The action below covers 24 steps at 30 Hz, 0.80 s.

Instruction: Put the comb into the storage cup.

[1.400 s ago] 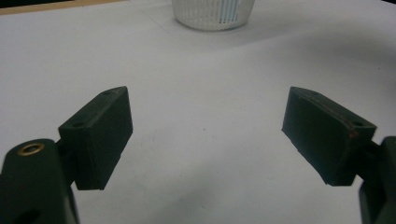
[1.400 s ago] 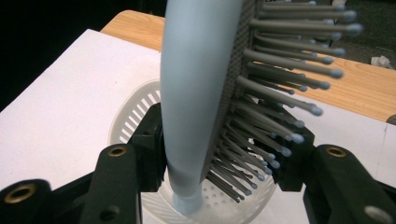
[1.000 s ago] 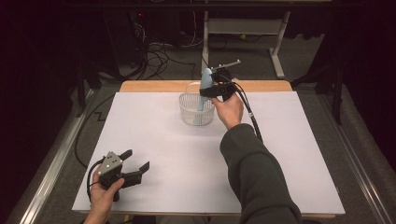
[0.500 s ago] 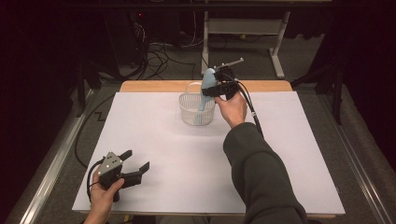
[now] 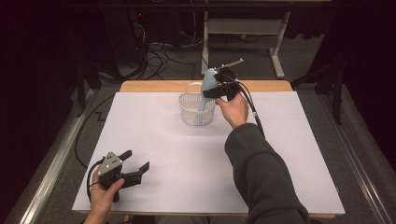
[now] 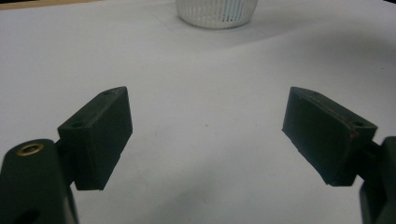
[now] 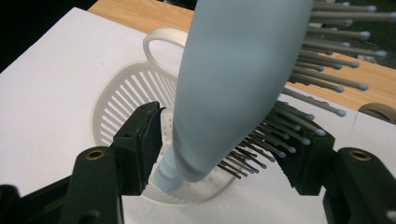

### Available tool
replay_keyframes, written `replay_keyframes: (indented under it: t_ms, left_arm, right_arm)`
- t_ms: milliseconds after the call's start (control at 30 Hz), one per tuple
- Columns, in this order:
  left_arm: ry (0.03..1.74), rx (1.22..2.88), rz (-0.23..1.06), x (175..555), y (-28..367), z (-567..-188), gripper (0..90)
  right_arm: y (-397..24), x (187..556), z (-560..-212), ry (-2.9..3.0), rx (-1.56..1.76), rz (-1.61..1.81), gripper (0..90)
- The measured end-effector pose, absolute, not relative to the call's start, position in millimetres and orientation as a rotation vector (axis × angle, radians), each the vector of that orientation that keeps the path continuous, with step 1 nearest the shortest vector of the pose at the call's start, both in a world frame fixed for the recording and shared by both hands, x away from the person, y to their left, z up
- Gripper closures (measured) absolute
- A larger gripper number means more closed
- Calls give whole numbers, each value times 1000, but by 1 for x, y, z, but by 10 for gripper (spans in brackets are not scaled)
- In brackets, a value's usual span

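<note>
A light blue hairbrush [image 5: 208, 84] [image 7: 224, 79] stands tilted with its handle end down inside a white slatted basket [image 5: 191, 114] [image 7: 116, 100] at the far middle of the table. My right gripper [image 5: 221, 88] [image 7: 219, 144] is at the basket's right rim, open, with the brush between its jaws. The bristles rest against the right-hand jaw, and a gap shows between the brush's smooth back and the other jaw. My left gripper [image 5: 135, 165] [image 6: 208, 135] rests open near the table's front left corner with nothing between its jaws.
White paper [image 5: 187, 163] covers the table, with a strip of bare wood [image 5: 149, 86] along the far edge. The basket [image 6: 217, 14] lies far ahead in the left gripper view. Cables and a desk frame [image 5: 243, 28] stand on the floor beyond.
The right hand with the brush has shifted only slightly over the basket. The left gripper has not moved.
</note>
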<state>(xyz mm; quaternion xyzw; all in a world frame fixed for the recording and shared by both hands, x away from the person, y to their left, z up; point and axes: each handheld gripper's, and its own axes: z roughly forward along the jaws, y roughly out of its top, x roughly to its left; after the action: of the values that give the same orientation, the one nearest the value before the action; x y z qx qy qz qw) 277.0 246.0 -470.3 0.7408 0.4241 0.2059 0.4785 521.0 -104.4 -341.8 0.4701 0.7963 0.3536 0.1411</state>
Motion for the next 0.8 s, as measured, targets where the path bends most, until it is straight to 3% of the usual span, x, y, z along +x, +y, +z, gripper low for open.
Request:
replay_keyframes:
  t_ms: [800]
  left_arm:
    - [1047, 1814, 515, 276, 246, -470, 166]
  right_arm:
    - [-113, 514, -344, 2311, 1371, 1038, 331]
